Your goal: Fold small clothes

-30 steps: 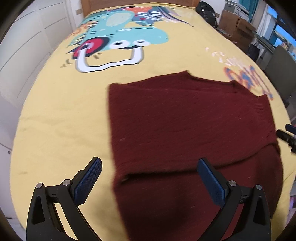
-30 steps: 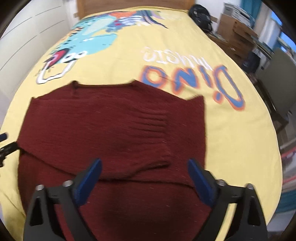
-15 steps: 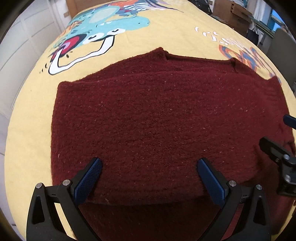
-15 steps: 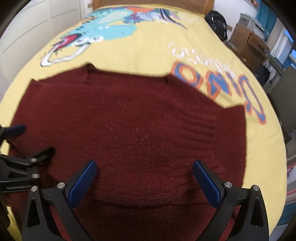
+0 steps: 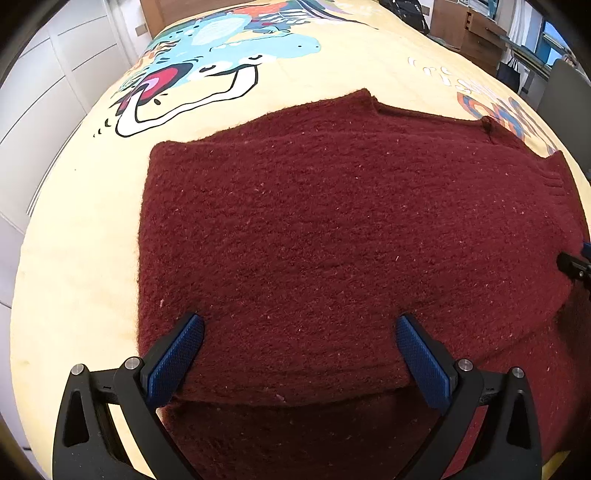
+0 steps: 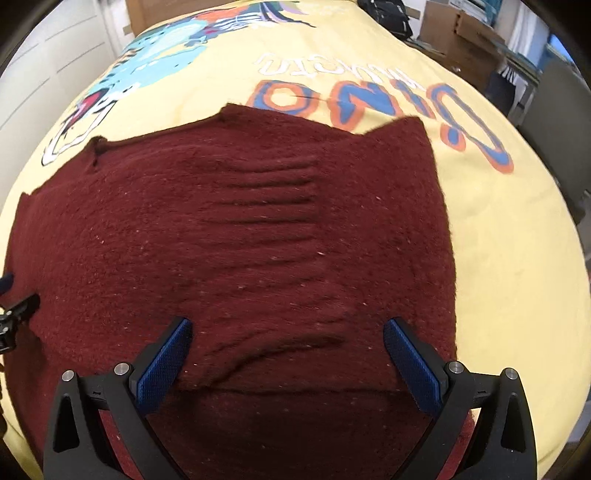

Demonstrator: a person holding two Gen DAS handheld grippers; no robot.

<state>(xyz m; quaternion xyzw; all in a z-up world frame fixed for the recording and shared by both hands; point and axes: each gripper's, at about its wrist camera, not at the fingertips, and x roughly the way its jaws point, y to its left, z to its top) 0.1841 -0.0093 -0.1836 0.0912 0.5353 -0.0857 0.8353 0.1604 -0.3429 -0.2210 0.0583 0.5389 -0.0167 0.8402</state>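
Note:
A dark red knitted sweater lies on the yellow printed bedspread, with a sleeve folded across its body; the folded layer's near edge runs between my fingers. It also shows in the right wrist view, with the ribbed cuff lying on top. My left gripper is open and empty, low over the sweater's near left part. My right gripper is open and empty, low over its near right part. Each gripper's tip shows at the edge of the other's view.
The bedspread carries a dinosaur print and coloured lettering. White wardrobe doors stand to the left. Cardboard boxes, a black bag and a chair stand to the right of the bed.
Both grippers have come down closer to the sweater and stayed open. The sweater now fills more of both views; the left view has swung from its left edge onto its body.

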